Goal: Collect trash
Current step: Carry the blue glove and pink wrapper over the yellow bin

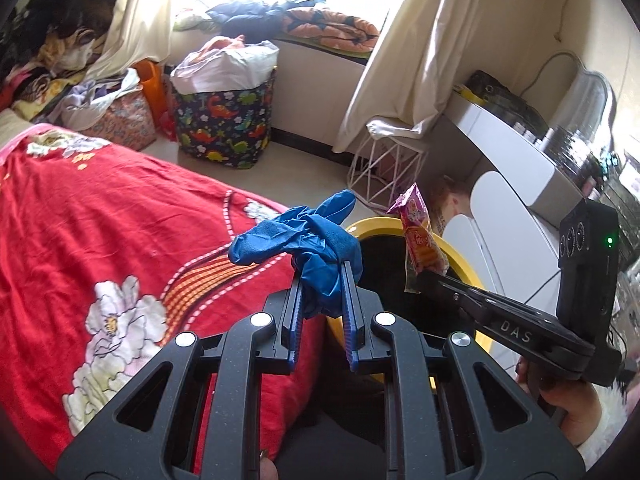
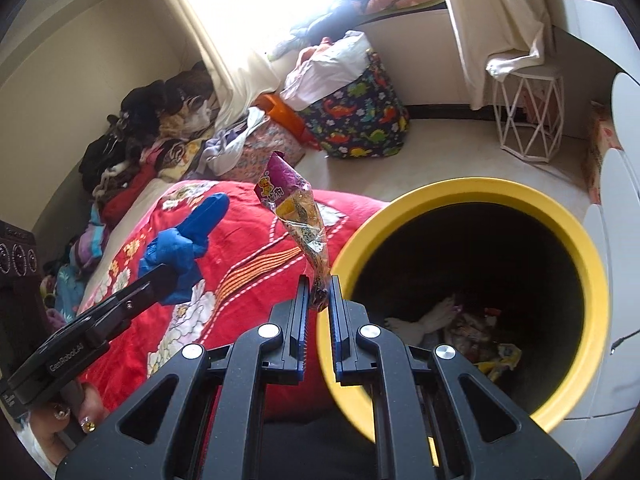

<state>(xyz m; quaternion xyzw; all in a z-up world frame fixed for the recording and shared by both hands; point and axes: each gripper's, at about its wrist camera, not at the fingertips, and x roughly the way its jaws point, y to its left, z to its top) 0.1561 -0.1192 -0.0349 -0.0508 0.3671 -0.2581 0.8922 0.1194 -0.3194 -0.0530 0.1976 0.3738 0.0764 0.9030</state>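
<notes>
My left gripper point(image 1: 322, 276) is shut on a crumpled blue glove point(image 1: 304, 240), held above the bed's edge beside the yellow-rimmed bin point(image 1: 372, 228). My right gripper point(image 2: 319, 284) is shut on a pink and clear snack wrapper point(image 2: 294, 204), held upright just left of the bin's rim point(image 2: 472, 188). The bin's dark inside holds some trash point(image 2: 472, 328). The right gripper with the wrapper point(image 1: 420, 240) shows over the bin in the left wrist view. The left gripper with the glove point(image 2: 180, 248) shows at left in the right wrist view.
A bed with a red flowered blanket point(image 1: 120, 220) lies left of the bin. A dinosaur-print bag point(image 1: 224, 120), a white wire stool point(image 1: 384, 160), curtains and a white desk point(image 1: 512, 148) stand beyond. Clothes are piled at the bed's far side point(image 2: 152, 140).
</notes>
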